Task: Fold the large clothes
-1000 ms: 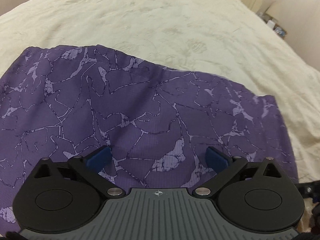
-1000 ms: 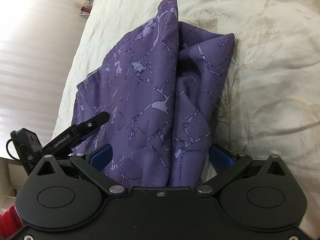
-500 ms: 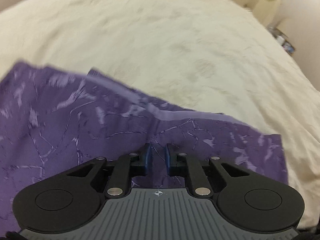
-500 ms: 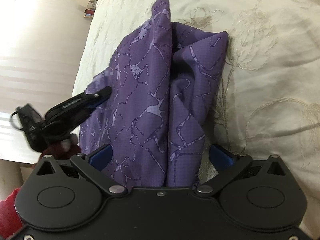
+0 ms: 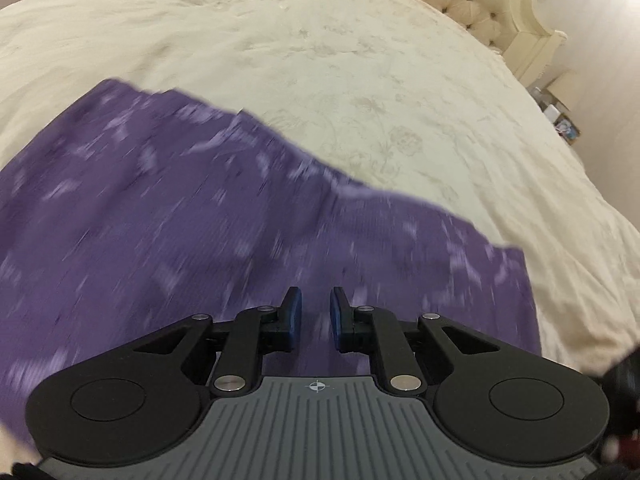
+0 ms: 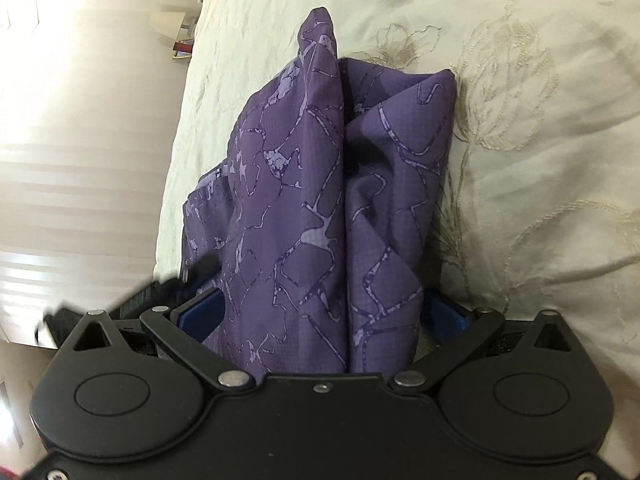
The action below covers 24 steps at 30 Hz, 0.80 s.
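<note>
My left gripper (image 5: 315, 312) has its fingers (image 5: 291, 314) close together with a small gap between them. The purple cloth (image 5: 200, 240) is under and in front of them, but I cannot tell if they pinch any of it. The cloth looks blurry here. It lies on the bed (image 5: 360, 80), spread wide from my left side to my right side, so its long way runs across my fingers. Its far edge is wavy.

My right gripper (image 6: 320, 316) has its fingers (image 6: 202, 308) wide apart. A bunched-up part of the cloth (image 6: 320, 200) sits between them and stands up in two tall folds, pointing away from me. It seems to rest there without being squeezed.

I think the cloth is light, thin and very soft. It flops and wrinkles, and may be a bit slippery. I think the best place to hold it is at an edge or a corner, with one gripper on each end, so it hangs flat.
</note>
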Available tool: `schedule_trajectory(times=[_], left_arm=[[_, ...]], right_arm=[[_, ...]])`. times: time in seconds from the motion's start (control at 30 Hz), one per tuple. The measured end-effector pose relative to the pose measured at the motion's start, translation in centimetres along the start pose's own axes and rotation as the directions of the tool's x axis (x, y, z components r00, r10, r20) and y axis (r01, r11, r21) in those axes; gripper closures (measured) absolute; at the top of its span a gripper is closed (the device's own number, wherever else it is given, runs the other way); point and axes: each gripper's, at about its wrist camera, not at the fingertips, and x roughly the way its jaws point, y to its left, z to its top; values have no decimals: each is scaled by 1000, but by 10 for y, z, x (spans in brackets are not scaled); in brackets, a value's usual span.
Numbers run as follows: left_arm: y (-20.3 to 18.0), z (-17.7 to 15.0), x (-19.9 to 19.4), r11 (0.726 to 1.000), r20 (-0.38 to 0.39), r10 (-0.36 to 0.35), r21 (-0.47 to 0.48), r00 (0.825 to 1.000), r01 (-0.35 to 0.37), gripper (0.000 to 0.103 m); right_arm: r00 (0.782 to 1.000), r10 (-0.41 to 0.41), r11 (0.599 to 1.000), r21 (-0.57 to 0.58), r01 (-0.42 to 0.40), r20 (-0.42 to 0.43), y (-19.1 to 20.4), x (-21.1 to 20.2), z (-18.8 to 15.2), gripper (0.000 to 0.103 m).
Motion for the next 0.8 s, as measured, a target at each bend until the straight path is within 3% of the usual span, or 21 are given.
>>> schedule_trajectory(times=[0.2,0.23,0.3,0.4,0.5,0.8], left_arm=[[16,-32,-4,998,-25,-3,-60,1000,2,88],[18,-32,-1,998,-28,-7,-61,1000,5,88],[21,-32,5,998,-38,-11,-57,999,9,88],[26,-28,10,998,-41,-34,-55,999,32,88],[33,-24,11,996,-51,-72,-60,996,69,88],[64,-4,-1,984,-178,-169,32,969,177,87]], right_arm=[[1000,-29,1000,-6,28,-11,16,7,0,4],[1000,-28,1000,-5,28,-14,19,9,0,9],[999,-48,999,-8,48,-13,24,11,1,46],[996,-87,996,-20,86,-16,34,13,2,66],[991,-135,989,-61,135,7,58,8,-1,75],[988,-135,983,-116,142,69,169,5,-18,75]])
